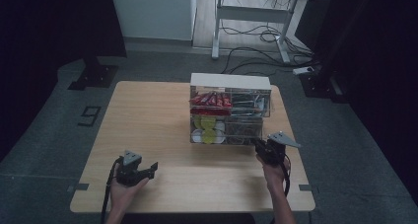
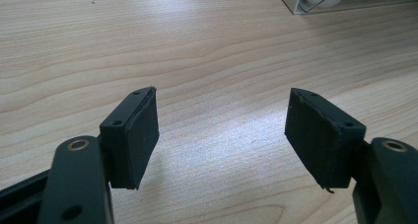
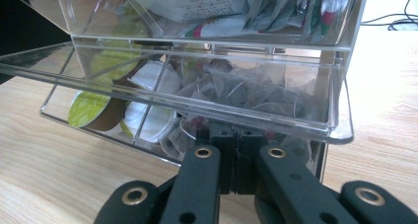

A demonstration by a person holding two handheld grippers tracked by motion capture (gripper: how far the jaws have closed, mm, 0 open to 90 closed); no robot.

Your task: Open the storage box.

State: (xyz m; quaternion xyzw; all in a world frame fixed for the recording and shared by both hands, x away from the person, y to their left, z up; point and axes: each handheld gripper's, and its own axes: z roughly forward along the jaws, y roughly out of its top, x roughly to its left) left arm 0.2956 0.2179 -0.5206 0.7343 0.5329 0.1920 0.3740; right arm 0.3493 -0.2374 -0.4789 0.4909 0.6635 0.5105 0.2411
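At the near right corner of the clear organizer, your right gripper has its jaws clenched together, tips pressed against the front of the lower drawer, which stands pulled out toward you. Tea bags and green-lidded capsules lie inside it; red packets fill the tier above. Near left on the wooden table, your left gripper hangs released, jaws wide apart over bare wood, well apart from the organizer.
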